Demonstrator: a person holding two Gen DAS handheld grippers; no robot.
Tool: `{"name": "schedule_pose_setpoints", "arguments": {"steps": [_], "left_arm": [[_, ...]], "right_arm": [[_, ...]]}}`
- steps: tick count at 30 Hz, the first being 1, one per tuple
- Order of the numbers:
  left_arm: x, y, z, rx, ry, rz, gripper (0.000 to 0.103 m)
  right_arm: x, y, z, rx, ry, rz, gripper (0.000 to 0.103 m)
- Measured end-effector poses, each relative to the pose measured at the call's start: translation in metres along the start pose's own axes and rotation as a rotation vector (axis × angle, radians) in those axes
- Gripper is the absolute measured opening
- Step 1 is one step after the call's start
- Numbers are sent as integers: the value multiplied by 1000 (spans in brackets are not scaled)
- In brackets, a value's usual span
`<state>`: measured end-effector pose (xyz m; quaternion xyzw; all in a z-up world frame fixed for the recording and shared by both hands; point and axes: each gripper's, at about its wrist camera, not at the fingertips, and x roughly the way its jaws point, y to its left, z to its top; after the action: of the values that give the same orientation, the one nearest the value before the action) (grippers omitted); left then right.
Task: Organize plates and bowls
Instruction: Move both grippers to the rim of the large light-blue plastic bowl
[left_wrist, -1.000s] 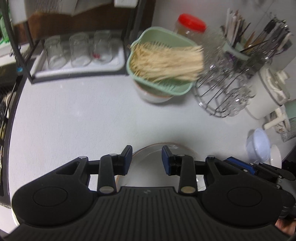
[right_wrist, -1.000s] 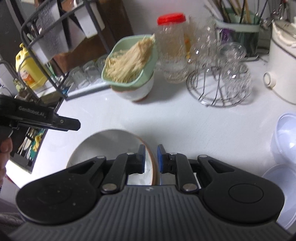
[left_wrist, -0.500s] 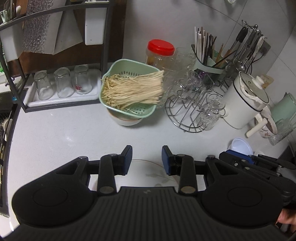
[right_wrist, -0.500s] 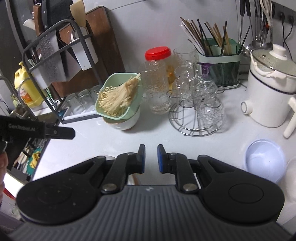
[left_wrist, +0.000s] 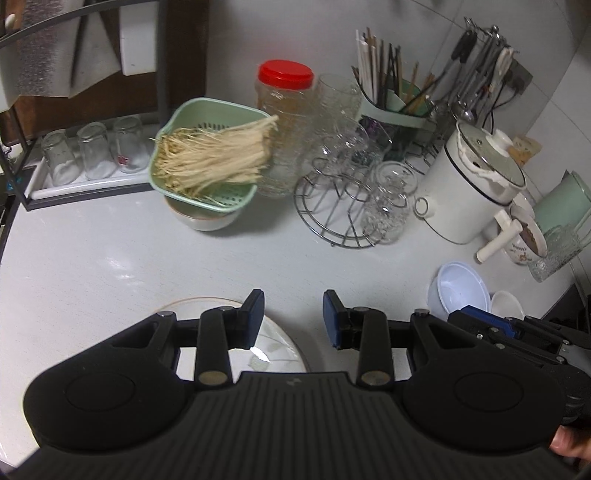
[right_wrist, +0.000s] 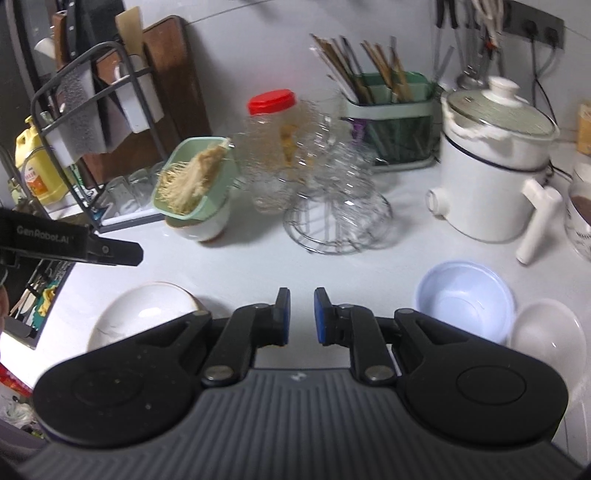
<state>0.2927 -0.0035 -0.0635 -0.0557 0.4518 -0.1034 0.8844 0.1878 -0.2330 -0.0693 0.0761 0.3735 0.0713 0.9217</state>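
A white plate (left_wrist: 280, 350) with a thin brown rim and a faint leaf print lies flat on the pale surface (left_wrist: 110, 266), nearest the cameras. The left tool (left_wrist: 293, 314) hangs above it, partly spread, gripping nothing. The right tool (right_wrist: 300, 314) is nearly clenched, a narrow gap left between its blue pads, and empty. Just right of it sit a pale blue bowl (right_wrist: 465, 299) and a small white bowl (right_wrist: 550, 332), touching. Farther back, a green colander (left_wrist: 207, 155) of pale mushrooms rests in a white bowl (right_wrist: 207, 229).
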Motion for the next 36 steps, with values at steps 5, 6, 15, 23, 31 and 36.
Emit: {"name": "schedule_pose_setpoints", "arguments": {"steps": [5,6,15,23,31,36], "left_arm": [[14,-25,-7,25,30,-16,39],[17,-31,-9,37,36,-19,39],[41,-72,-22,104,72,-36,39],[58,-94,-36,125,111,-57,41],[76,-128,-49,228,139,-74,42],[91,-141,-58,254,170,-94,45]], "right_arm": [[-8,-22,-9,15,1,-26,16],[-9,-27,-11,22,3,-30,16],[-16,-54,-30,61,32,-58,16],[-24,-71,-45,84,40,-82,16],[-34,-88,-58,95,50,-90,18],[-37,-99,-65,124,46,-113,18]]}}
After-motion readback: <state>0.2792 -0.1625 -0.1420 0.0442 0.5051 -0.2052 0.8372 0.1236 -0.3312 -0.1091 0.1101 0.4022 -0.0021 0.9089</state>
